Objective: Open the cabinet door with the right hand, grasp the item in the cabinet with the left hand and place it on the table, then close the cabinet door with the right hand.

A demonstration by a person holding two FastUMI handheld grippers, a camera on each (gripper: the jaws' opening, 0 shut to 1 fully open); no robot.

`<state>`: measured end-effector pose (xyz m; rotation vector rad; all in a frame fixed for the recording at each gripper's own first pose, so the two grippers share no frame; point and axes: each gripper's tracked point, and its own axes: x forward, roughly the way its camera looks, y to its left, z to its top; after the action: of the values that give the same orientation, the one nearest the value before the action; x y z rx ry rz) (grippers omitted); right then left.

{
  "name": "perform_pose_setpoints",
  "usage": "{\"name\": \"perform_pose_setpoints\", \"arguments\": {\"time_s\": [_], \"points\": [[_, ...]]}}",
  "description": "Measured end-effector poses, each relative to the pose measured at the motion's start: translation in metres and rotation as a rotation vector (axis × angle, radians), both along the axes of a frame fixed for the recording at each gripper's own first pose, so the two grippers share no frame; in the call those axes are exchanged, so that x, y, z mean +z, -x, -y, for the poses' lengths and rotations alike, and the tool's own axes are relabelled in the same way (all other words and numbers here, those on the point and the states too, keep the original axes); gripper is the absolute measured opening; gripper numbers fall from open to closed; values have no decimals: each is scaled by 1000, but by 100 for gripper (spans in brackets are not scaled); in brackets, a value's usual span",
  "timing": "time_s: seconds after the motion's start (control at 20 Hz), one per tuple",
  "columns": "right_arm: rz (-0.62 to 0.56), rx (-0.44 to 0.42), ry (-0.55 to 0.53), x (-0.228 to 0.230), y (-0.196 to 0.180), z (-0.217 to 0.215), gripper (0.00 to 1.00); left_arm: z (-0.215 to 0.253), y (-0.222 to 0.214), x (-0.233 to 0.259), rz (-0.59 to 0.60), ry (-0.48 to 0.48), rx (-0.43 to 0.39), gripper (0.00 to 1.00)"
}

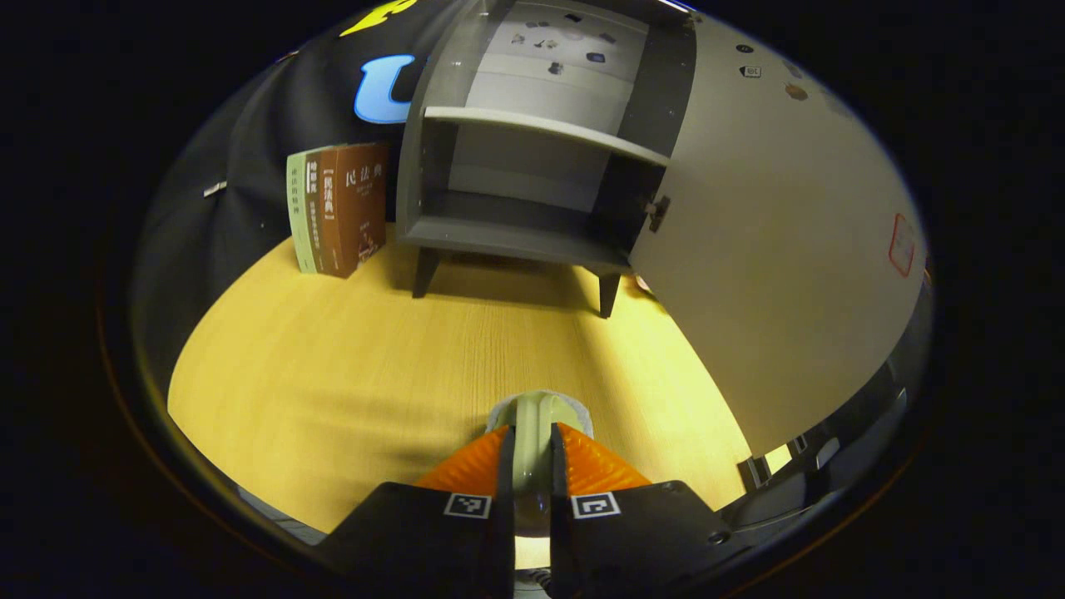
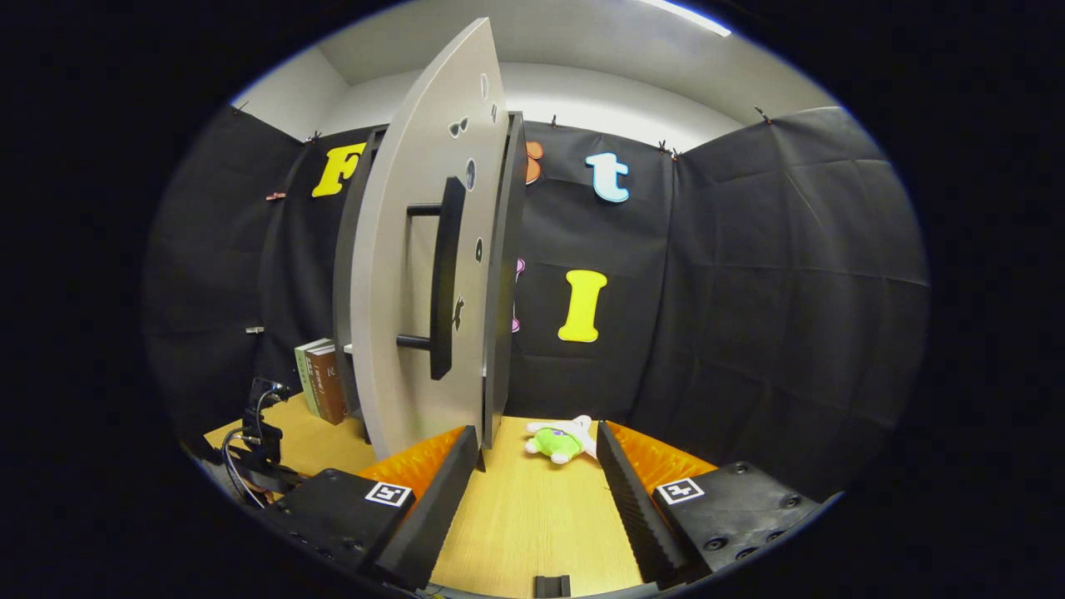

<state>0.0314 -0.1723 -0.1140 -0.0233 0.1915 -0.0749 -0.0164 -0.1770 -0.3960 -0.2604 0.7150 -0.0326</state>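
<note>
In the left gripper view, the left gripper [image 1: 532, 466] has its fingers nearly closed on a pale green item [image 1: 533, 433], both pressing its sides, just above the wooden surface [image 1: 333, 374]. Far off stands the grey cabinet [image 1: 532, 166], its shelves bare and its door [image 1: 774, 249] swung open to the right. Books [image 1: 337, 208] stand upright left of the cabinet.

In the right gripper view, the right gripper [image 2: 537, 466] has its fingers spread wide, holding nothing. The door's black handle [image 2: 445, 279] stands ahead on the left. A small green plush toy [image 2: 562, 441] lies on the surface beyond the fingers.
</note>
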Motion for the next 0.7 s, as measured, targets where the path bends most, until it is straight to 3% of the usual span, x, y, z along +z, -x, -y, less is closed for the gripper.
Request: {"name": "perform_pose_setpoints", "arguments": {"time_s": [0.2, 0.7], "points": [[-26, -4, -19, -13, -7, 7, 91, 1, 6, -25, -43, -44, 13, 23], [-72, 23, -24, -35, -16, 13, 91, 4, 9, -66, -107, -47, 65, 24]]}}
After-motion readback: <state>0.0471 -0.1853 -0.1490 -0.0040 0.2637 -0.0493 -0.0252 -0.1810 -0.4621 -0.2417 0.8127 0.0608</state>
